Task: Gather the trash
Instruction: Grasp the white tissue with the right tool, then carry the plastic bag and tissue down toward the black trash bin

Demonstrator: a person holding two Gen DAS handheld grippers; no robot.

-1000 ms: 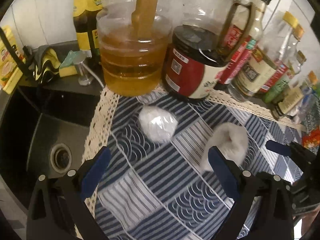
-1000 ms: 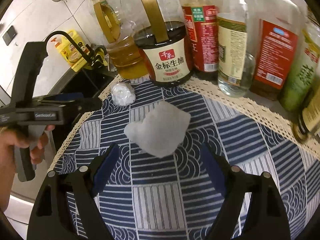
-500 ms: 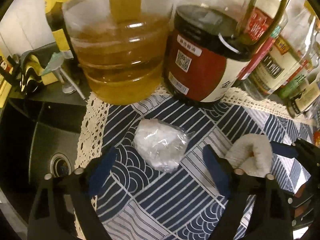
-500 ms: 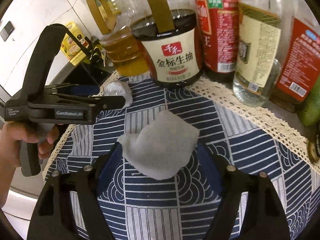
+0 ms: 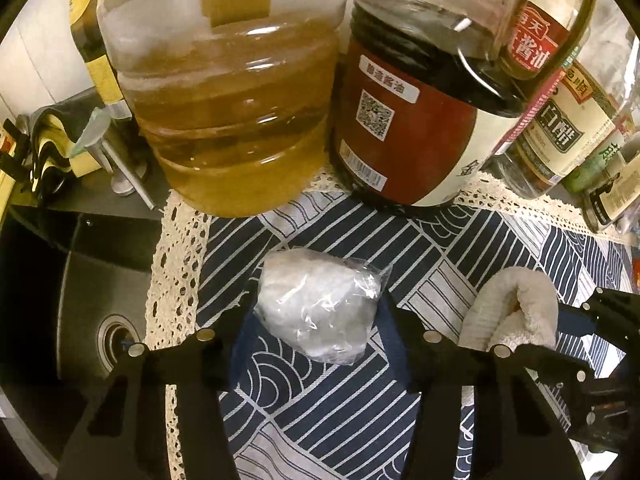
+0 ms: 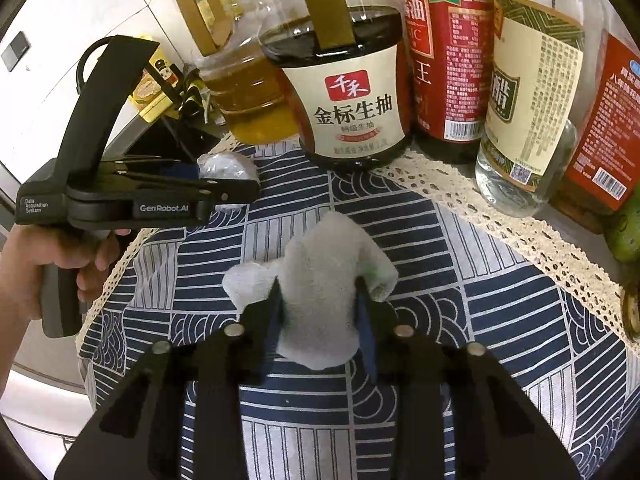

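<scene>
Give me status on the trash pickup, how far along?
Early stage. Done: nothing looks binned; no bin in view. In hand: right gripper shut on the white tissue; left gripper has just been closing around the plastic-wrapped wad, both on the blue patterned cloth. Left: lifting and disposing of both.

A blue-and-white patterned cloth (image 6: pixel 500 320) with a lace edge (image 5: pixel 172 264) covered the desk. Bottles of oil (image 5: pixel 224 92), soy sauce (image 6: pixel 352 92) and vinegar (image 6: pixel 528 112) stood in a row along its back. A dark sink (image 5: pixel 80 304) lay beside it, below a white tiled wall (image 6: pixel 80 12).
</scene>
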